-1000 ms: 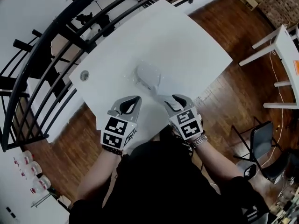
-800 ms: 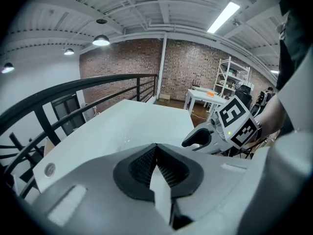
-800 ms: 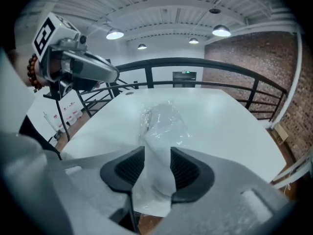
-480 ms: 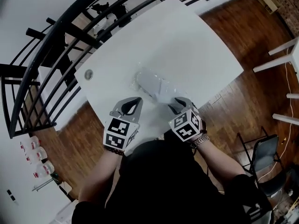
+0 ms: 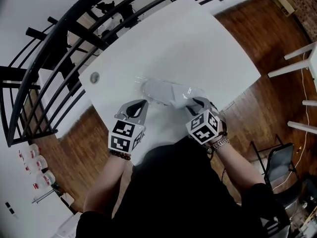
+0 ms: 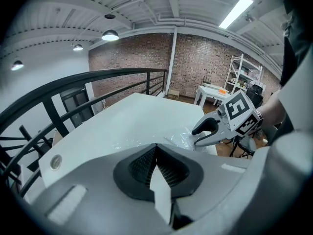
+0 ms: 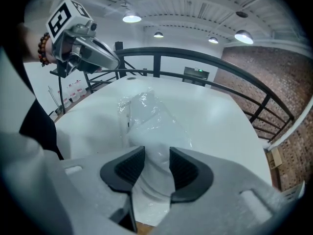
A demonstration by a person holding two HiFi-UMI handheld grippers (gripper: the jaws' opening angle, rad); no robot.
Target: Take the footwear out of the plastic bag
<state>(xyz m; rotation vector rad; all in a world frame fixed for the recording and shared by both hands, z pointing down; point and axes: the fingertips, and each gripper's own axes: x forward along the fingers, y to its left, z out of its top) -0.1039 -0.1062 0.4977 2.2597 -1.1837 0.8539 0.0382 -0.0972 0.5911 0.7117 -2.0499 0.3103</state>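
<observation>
Footwear (image 5: 166, 91), wrapped in its plastic bag (image 7: 142, 106), lying on the white worktop (image 5: 173, 38) near the front edge. Left gripper (image 5: 141, 103) just beside its left end, clenched shut on nothing. Right gripper (image 5: 193, 103) clamped onto the footwear's right end through the plastic, pads squeezing it.

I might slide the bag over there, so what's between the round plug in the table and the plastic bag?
Nothing: only bare white table lies between the plug and the bag, seen clearly in the head view.
</observation>
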